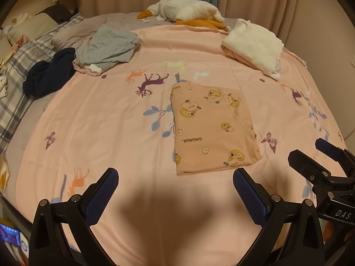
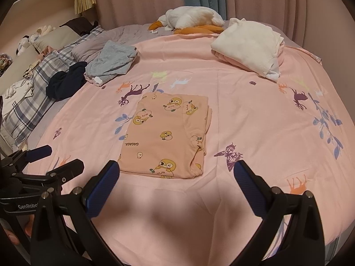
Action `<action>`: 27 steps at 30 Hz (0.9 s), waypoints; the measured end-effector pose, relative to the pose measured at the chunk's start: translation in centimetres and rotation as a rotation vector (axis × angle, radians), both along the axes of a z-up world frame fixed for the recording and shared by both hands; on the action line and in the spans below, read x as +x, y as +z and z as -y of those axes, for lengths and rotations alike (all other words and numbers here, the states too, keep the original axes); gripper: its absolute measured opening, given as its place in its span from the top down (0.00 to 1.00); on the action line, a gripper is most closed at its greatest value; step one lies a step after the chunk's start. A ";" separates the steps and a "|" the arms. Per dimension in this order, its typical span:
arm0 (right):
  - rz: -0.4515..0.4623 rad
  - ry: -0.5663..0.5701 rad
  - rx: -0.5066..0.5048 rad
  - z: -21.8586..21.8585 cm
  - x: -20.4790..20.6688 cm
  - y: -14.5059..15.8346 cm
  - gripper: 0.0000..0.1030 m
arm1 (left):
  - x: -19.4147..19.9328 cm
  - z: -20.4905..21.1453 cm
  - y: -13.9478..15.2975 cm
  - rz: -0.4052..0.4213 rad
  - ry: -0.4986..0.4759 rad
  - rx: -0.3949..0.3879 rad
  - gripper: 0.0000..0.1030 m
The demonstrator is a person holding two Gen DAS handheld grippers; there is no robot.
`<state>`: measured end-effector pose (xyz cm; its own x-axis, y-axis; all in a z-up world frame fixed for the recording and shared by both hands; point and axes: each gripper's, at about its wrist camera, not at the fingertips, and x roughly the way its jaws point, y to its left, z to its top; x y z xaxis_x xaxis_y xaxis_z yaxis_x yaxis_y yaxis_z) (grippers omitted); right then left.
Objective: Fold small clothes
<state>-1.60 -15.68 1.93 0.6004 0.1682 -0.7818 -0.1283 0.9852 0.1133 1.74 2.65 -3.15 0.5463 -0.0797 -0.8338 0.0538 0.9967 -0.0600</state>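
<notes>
A small peach garment with yellow duck prints [image 1: 210,128] lies folded into a flat rectangle on the pink bedsheet [image 1: 106,119]. It also shows in the right wrist view [image 2: 168,133]. My left gripper [image 1: 175,177] is open and empty, just in front of the garment's near edge. My right gripper [image 2: 176,173] is open and empty, also at the near edge, a little to the right. The right gripper shows at the right edge of the left wrist view [image 1: 310,153]; the left gripper shows at the left of the right wrist view [image 2: 57,157].
A grey garment [image 1: 108,46] and a dark navy one [image 1: 48,73] lie crumpled at the back left. A stack of folded white and pink clothes [image 1: 255,44] sits at the back right. A plush goose [image 1: 188,11] lies at the far edge. Plaid pillows [image 1: 15,88] are at the left.
</notes>
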 end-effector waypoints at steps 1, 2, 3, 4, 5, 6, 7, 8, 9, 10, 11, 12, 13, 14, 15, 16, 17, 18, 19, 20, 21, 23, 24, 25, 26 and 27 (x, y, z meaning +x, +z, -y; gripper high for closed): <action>0.000 0.000 0.000 0.0 0.0 0.0 0.00 | 0.0 0.0 0.0 0.000 0.001 0.002 0.01; 0.001 0.000 -0.001 0.0 0.0 0.0 0.00 | 0.0 0.0 0.0 0.001 0.002 0.002 0.01; 0.001 -0.001 -0.002 0.0 0.0 0.0 0.00 | 0.0 0.0 0.0 0.000 0.002 0.002 0.01; 0.001 0.000 -0.004 -0.1 0.0 0.0 0.00 | 0.0 0.0 0.0 -0.001 0.002 0.002 0.01; 0.001 0.001 -0.006 -0.2 0.0 0.0 0.00 | 0.0 0.0 -0.1 -0.002 0.002 0.003 0.01; 0.002 0.002 -0.006 -0.2 0.0 0.0 0.00 | 0.0 0.0 -0.1 -0.004 0.002 0.004 0.01; 0.002 0.002 -0.006 -0.2 0.0 0.1 0.00 | 0.0 0.0 -0.1 -0.005 0.002 0.005 0.01; 0.003 0.002 -0.005 -0.2 0.0 0.1 0.00 | 0.0 0.0 -0.1 -0.005 0.002 0.005 0.01; 0.003 0.003 -0.005 -0.3 0.0 0.1 0.00 | 0.0 -0.1 -0.1 -0.005 0.003 0.006 0.01; 0.004 0.003 -0.005 -0.3 -0.1 0.1 0.00 | 0.0 -0.1 -0.1 -0.004 0.004 0.009 0.01; 0.004 0.003 -0.005 -0.3 -0.1 0.1 0.00 | 0.0 -0.1 -0.1 -0.003 0.005 0.011 0.01; 0.005 0.004 -0.006 -0.3 -0.1 0.2 0.00 | 0.0 -0.1 -0.1 -0.002 0.004 0.012 0.01; 0.004 0.004 -0.005 -0.3 -0.1 0.1 0.00 | 0.0 -0.1 -0.1 -0.002 0.004 0.013 0.01; 0.004 0.005 -0.006 -0.3 0.0 0.2 0.00 | 0.0 -0.1 -0.1 -0.002 0.004 0.014 0.01; 0.003 0.004 -0.005 -0.3 0.0 0.2 0.00 | 0.0 -0.1 -0.1 -0.002 0.004 0.014 0.01; 0.003 0.005 -0.004 -0.3 0.0 0.2 0.00 | 0.0 -0.1 -0.1 -0.002 0.004 0.014 0.01; 0.003 0.005 -0.004 -0.3 0.0 0.2 0.00 | 0.0 -0.1 -0.1 -0.002 0.005 0.016 0.01; 0.002 0.005 -0.005 -0.4 0.0 0.2 0.00 | 0.0 -0.1 0.0 -0.002 0.004 0.015 0.01; 0.002 0.005 -0.006 -0.5 0.0 0.2 0.00 | 0.0 -0.1 0.0 -0.001 0.003 0.015 0.01; 0.002 0.007 -0.006 -0.5 0.0 0.2 0.00 | 0.0 -0.1 0.0 -0.001 0.003 0.016 0.01; 0.002 0.008 -0.006 -0.6 0.0 0.3 0.00 | 0.0 -0.1 0.0 -0.001 0.004 0.016 0.01; 0.002 0.007 -0.007 -0.6 0.0 0.3 0.00 | 0.0 -0.1 0.0 -0.001 0.004 0.016 0.01; 0.002 0.008 -0.006 -0.6 0.0 0.3 0.00 | 0.0 0.0 0.0 0.000 0.006 0.017 0.01; 0.002 0.009 -0.005 -0.6 -0.1 0.3 0.00 | 0.0 -0.1 0.0 0.001 0.007 0.018 0.01; 0.003 0.010 -0.005 -0.7 -0.1 0.3 0.00 | 0.0 -0.1 0.0 0.001 0.007 0.018 0.01; 0.004 0.012 -0.005 -0.7 -0.1 0.3 0.00 | 0.1 -0.1 0.1 0.001 0.006 0.017 0.01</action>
